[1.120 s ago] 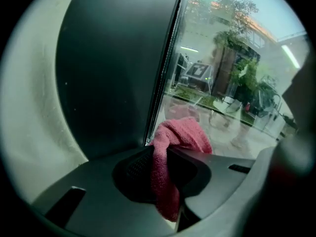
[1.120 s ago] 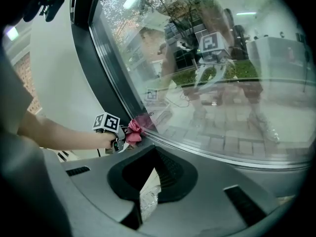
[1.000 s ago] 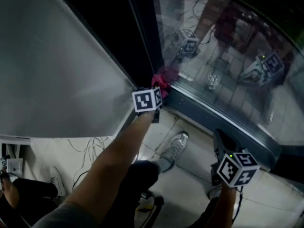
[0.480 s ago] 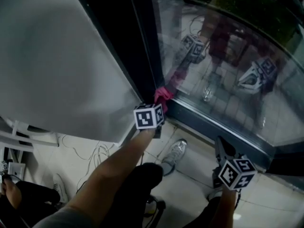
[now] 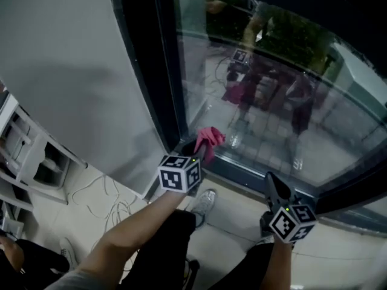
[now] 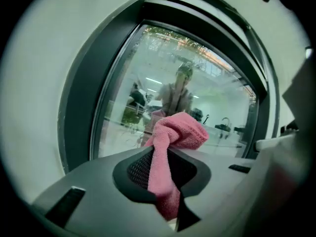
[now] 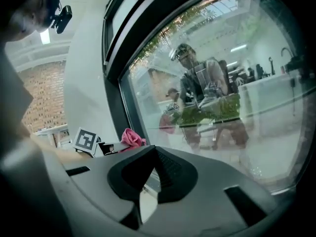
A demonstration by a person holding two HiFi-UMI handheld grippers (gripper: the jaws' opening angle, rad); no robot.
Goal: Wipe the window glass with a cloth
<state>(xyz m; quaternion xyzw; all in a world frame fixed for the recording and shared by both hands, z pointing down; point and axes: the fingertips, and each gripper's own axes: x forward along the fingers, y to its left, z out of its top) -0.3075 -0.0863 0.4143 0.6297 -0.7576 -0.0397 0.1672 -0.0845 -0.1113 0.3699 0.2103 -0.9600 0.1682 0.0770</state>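
Note:
My left gripper (image 5: pixel 202 150) is shut on a pink cloth (image 5: pixel 209 139), which bunches out past its fingertips. In the head view the cloth sits at the lower left corner of the window glass (image 5: pixel 284 101), by the dark frame. The left gripper view shows the cloth (image 6: pixel 174 135) pinched between the jaws of the left gripper (image 6: pixel 160 168), with the glass (image 6: pixel 148 98) close ahead. My right gripper (image 5: pixel 276 187) hangs lower and to the right, below the sill; its jaws are shut with nothing in them. In the right gripper view, the right gripper (image 7: pixel 150 157) points at the glass (image 7: pixel 237 83), and the cloth (image 7: pixel 131 137) shows at the left.
A dark window frame post (image 5: pixel 151 77) runs down the left of the pane, with a white wall panel (image 5: pixel 66 71) beside it. The dark sill (image 5: pixel 254 177) lies under the glass. White shelving (image 5: pixel 30 156) and cables on the tiled floor (image 5: pixel 103 192) are at the left. The person's shoe (image 5: pixel 204 201) is below.
The head view has swung upward, so more glass shows. The left gripper keeps the cloth near the pane's lower left corner. The right gripper stays low at the right.

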